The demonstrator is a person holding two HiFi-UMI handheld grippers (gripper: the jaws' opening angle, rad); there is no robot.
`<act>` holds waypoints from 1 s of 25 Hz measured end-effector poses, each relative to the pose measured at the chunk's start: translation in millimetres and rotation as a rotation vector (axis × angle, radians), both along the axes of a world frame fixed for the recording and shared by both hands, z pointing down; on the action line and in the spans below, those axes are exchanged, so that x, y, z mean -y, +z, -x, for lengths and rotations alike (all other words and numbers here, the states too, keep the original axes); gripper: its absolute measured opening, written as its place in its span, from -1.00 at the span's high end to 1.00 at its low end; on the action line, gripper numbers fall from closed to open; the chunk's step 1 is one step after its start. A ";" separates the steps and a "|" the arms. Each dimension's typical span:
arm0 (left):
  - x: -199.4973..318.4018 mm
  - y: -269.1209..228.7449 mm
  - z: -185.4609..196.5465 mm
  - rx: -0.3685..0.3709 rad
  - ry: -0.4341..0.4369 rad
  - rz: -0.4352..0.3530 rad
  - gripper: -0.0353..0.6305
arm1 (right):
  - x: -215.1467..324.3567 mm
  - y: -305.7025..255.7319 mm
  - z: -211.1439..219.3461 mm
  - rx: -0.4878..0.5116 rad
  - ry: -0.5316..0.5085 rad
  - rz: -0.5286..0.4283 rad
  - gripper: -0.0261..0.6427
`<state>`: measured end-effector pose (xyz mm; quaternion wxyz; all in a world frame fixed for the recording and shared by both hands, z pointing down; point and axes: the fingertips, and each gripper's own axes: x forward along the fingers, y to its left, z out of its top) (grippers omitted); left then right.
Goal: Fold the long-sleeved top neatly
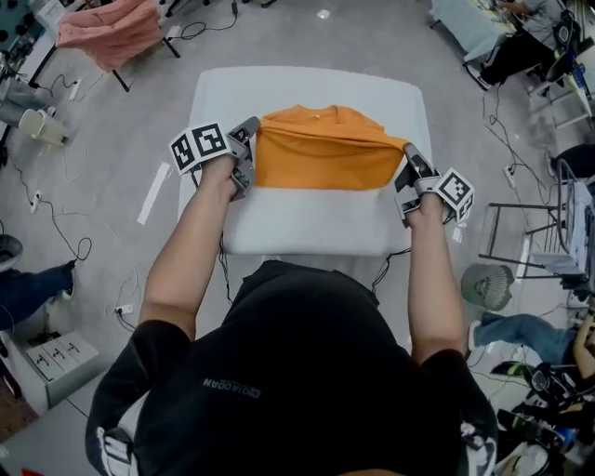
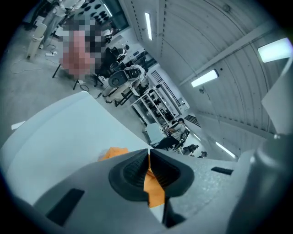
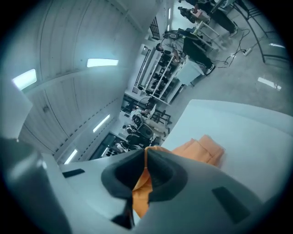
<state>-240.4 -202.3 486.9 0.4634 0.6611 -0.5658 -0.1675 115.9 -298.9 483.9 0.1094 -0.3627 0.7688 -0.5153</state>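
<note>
An orange long-sleeved top point(image 1: 321, 153) lies on the white table point(image 1: 307, 223), its near half lifted and stretched between both grippers. My left gripper point(image 1: 251, 139) is shut on the top's left corner; in the left gripper view orange cloth point(image 2: 153, 185) is pinched between the dark pads point(image 2: 132, 176). At the right corner my right gripper point(image 1: 407, 153) is shut on the fabric too, and the right gripper view shows orange cloth point(image 3: 141, 192) squeezed between its pads point(image 3: 162, 176), with the rest of the top point(image 3: 203, 148) lying on the table beyond.
A pink garment point(image 1: 112, 28) hangs on a rack at the far left. Cables point(image 1: 56, 232) trail over the floor on the left. A metal rack point(image 1: 539, 232) and a fan point(image 1: 488, 284) stand at the right. Another person point(image 1: 521, 37) sits far right.
</note>
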 end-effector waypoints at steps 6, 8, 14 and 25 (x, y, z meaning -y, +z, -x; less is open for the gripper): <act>55.6 16.3 10.6 0.049 0.053 0.036 0.84 | 47.8 25.1 10.9 -0.081 0.063 0.025 0.85; 68.3 30.4 11.3 0.049 0.042 0.068 0.84 | 65.9 37.4 13.9 -0.100 0.044 0.040 0.85; 95.5 88.2 24.8 0.049 -0.041 0.210 0.84 | 117.1 88.6 35.2 -0.186 -0.044 0.123 0.85; 107.4 128.9 45.6 0.179 -0.096 0.342 0.84 | 152.1 151.1 63.7 -0.329 -0.181 0.189 0.84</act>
